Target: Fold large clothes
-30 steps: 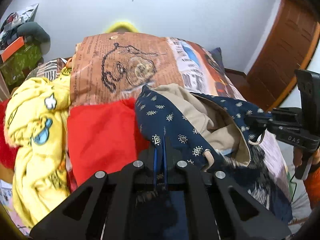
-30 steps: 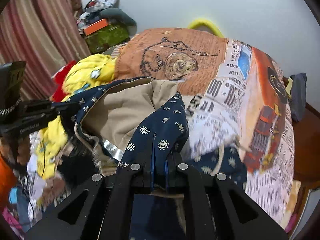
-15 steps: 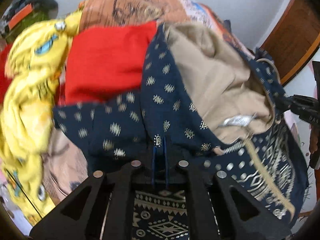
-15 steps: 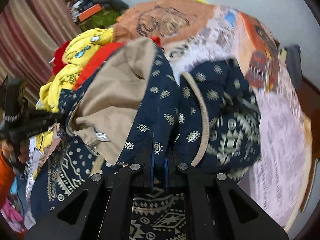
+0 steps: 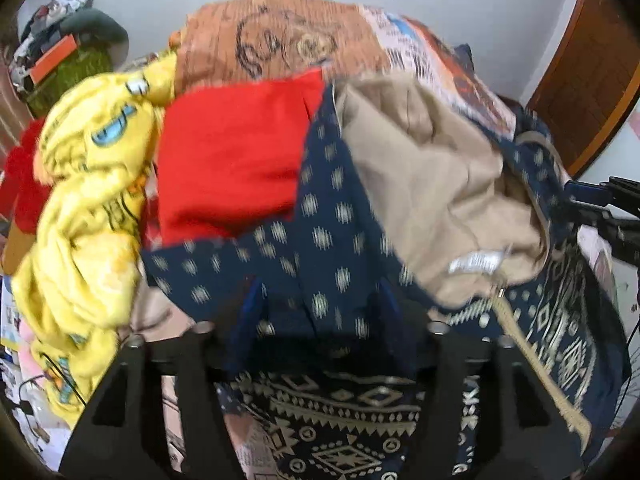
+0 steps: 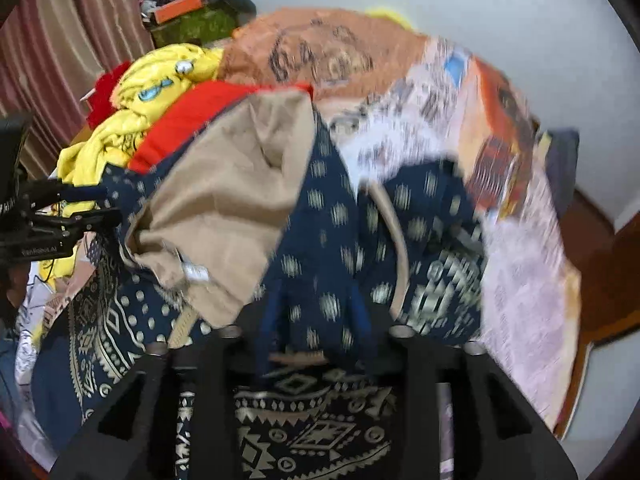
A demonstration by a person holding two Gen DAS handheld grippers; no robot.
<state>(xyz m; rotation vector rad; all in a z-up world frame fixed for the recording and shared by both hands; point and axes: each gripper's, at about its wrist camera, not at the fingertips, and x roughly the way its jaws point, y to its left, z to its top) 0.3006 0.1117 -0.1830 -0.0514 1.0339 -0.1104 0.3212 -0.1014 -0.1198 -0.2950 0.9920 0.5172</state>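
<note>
Left wrist view: left gripper (image 5: 320,308) has its fingers spread wide, navy patterned garment (image 5: 328,240) draped loose between them, not pinched. Garment fills centre and lower right of frame, tan lining (image 5: 432,176) turned outward. Red cloth (image 5: 232,160) and yellow cloth (image 5: 88,208) at left, printed bedsheet (image 5: 280,40) at top. Right gripper's tip pokes in at the right edge.

Right wrist view: right gripper (image 6: 316,312) is also parted wide, fabric lying slack across the gap. Garment spans centre to lower left, motion-blurred.

Step looks like letting go after laying a fold down. Next likely needs a regrip on a fresh edge and smoothing the bunched lining.
</note>
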